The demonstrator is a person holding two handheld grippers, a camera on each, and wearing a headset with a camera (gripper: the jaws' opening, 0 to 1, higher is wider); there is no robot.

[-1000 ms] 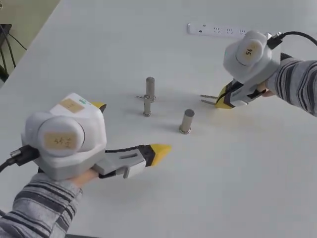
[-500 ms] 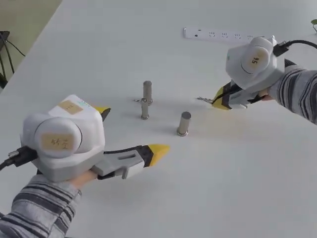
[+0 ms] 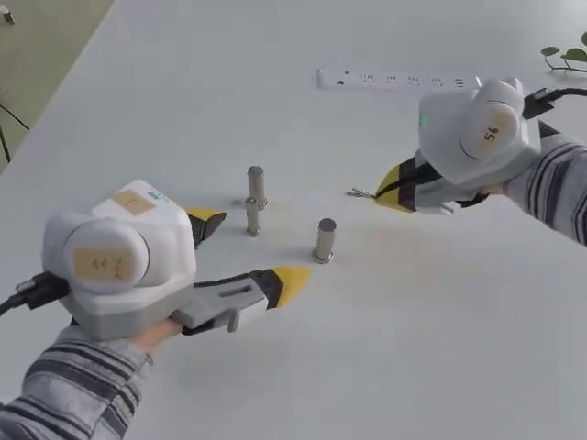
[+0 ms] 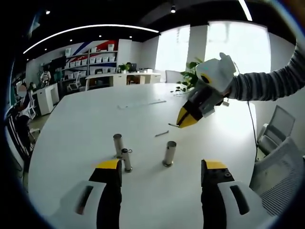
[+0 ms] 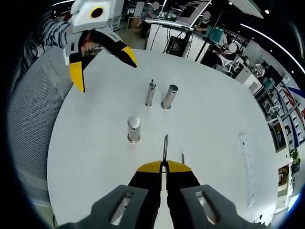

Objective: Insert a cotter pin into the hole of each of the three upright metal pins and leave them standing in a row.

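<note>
Right fingers [image 5: 151,167]: closed on a cotter pin [image 5: 165,147], which sticks out ahead of the yellow tips.
Right gripper [image 3: 389,190]: right of centre in the head view, raised above the counter [image 3: 413,321].
Cotter pin position: in the air, right of the pins and touching none.
Left fingers [image 4: 108,165]: spread wide, nothing between them.
Left gripper [image 3: 249,247]: lower left of the head view.
Metal pins: all upright at centre frame; a rear pin [image 3: 256,183] and a thin pin [image 3: 253,218] close together, and a thick pin [image 3: 325,239] apart to their right.
Power strip [image 3: 399,81]: top of the head view, on the counter.
</note>
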